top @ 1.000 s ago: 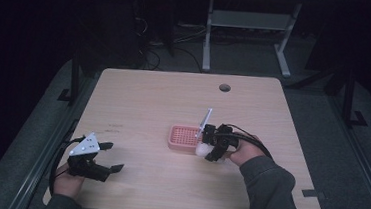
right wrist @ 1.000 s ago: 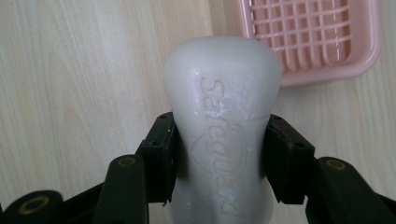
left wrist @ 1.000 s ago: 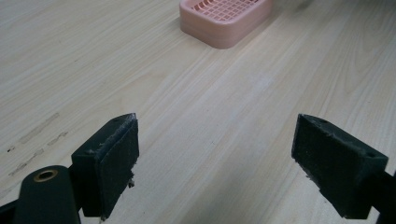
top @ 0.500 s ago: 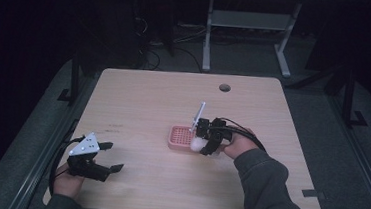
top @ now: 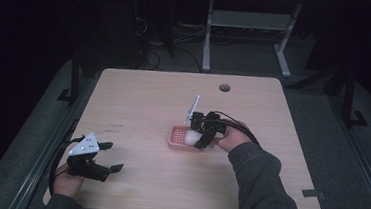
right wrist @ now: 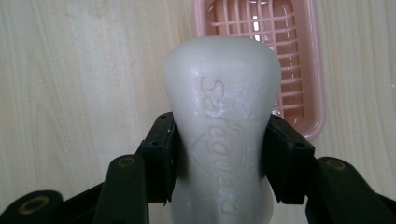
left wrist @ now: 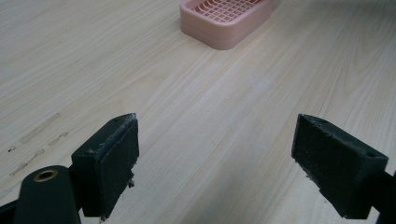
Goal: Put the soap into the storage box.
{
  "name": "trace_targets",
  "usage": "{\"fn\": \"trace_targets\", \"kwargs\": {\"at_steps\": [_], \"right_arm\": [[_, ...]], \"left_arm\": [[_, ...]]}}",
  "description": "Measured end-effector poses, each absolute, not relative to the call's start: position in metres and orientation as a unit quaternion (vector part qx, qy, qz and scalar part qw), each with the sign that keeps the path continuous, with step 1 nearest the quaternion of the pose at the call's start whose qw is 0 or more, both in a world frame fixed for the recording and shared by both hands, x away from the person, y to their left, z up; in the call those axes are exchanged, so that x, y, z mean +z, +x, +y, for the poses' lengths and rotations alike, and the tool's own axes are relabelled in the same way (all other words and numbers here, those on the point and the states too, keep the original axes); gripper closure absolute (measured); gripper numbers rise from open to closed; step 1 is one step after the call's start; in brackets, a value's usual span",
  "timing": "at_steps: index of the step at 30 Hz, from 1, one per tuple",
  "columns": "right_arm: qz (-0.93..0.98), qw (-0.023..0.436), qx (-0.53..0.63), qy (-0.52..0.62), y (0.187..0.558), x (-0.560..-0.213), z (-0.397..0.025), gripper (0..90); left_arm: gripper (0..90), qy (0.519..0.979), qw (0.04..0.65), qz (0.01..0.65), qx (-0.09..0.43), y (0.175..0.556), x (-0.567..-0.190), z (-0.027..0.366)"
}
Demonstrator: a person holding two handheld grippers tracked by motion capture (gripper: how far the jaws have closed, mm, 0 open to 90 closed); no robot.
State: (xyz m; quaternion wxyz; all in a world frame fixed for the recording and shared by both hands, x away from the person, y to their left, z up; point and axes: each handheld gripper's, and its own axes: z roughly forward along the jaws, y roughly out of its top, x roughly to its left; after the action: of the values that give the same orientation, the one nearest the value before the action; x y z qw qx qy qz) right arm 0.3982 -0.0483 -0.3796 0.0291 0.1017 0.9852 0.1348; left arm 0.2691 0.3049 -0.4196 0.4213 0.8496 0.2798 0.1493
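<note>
Two tongs over a wooden worktop point(top: 143, 101). Right tongs point(right wrist: 219, 154) are clamped on a white soap bar point(right wrist: 224, 135), held just above a pink slotted soap dish point(right wrist: 299, 60) near mid-worktop. Left tongs point(left wrist: 215, 158) sit w/ jaws wide apart, gripping nothing, low over bare wood at the near left corner, well apart from the dish.

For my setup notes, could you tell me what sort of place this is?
Probably a lab or workshop: a bare wooden table with a cable hole, loose cables on the floor and a metal stand behind it.
</note>
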Motion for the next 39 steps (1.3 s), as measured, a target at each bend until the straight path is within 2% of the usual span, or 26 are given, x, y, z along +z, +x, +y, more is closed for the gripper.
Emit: {"fn": "trace_targets", "kwargs": {"at_steps": [39], "right_arm": [[0.987, 0.006, 0.122, 0.104, 0.428, -0.395, -0.021, 49.3]], "left_arm": [[14.8, 0.849, 0.422, 0.28, 0.148, 0.269, -0.419, 0.305]]}}
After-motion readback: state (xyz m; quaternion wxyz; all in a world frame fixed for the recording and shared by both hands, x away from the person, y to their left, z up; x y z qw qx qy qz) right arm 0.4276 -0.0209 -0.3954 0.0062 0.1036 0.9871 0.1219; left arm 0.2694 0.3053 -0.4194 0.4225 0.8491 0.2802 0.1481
